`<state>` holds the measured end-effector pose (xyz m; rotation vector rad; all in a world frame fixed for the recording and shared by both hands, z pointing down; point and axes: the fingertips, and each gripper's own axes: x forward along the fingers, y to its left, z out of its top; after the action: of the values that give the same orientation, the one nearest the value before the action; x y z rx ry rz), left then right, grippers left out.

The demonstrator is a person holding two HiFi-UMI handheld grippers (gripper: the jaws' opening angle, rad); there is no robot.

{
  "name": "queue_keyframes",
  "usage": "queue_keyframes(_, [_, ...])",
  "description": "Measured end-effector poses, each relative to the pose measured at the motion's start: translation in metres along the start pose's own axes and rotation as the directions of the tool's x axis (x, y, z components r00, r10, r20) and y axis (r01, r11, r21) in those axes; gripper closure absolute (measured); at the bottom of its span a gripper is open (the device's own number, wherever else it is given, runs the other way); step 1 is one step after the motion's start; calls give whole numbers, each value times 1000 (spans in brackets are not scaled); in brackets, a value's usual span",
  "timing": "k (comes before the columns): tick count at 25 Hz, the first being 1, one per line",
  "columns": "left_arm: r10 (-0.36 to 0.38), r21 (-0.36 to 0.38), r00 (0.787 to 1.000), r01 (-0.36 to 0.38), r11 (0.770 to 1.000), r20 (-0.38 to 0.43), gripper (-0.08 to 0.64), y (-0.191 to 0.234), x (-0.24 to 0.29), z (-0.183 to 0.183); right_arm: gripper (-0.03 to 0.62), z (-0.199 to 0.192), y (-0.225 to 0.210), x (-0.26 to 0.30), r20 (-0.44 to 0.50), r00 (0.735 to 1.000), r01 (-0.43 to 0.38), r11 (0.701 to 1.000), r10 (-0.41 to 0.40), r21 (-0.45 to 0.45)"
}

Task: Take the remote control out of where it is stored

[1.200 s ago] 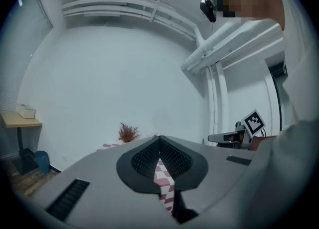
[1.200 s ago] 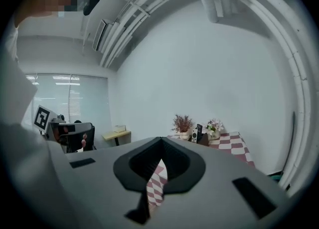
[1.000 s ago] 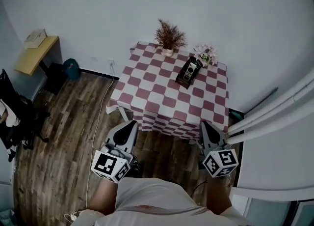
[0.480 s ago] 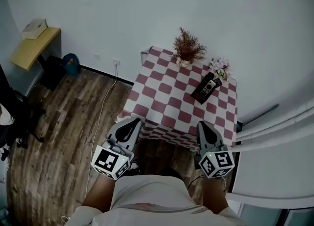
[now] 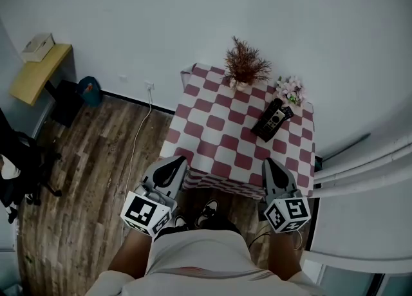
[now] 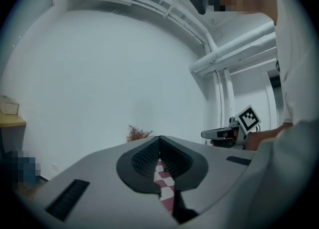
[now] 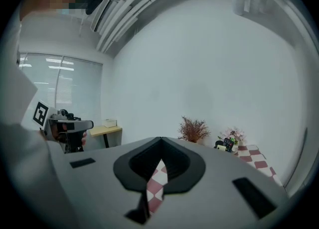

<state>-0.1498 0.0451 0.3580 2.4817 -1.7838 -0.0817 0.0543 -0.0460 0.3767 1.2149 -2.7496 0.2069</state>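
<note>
So right now both grippers are at the near edge of the table (image 5: 215, 135) with the checked cloth, and neither has anything in it. The left gripper (image 5: 174, 165) has its jaws pressed together, and so does the right gripper (image 5: 271, 167). The remote control (image 5: 273, 120) is sitting in its black holder (image 5: 262, 131) toward the table's far right corner, just beside the little flowers (image 5: 290, 89), with the dried plant (image 5: 244, 64) further left along the table's back edge. I'd say this is only the approach, with nothing grabbed yet. If it were me, I'd use the right gripper since it's on the holder's side of the table, and spread the jaws before reaching in, not at the last moment. Come at the remote from the table's near side, pinch it across its narrow sides, and lift it along the holder's length so it doesn't snag. The left one could pin the holder down. Watch those flowers, they look easy to knock over.
</note>
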Motion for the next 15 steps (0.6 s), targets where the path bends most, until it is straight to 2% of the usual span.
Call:
queue_keyframes(9, [-39, 53, 999, 40, 998, -33, 551, -3, 99, 13, 578, 6, -87, 34, 33, 998, 56, 996, -58, 66])
queue_keyframes(15, [-52, 81, 996, 57, 995, -72, 551, -6, 147, 17, 578, -5, -132, 49, 26, 996, 77, 991, -80, 110])
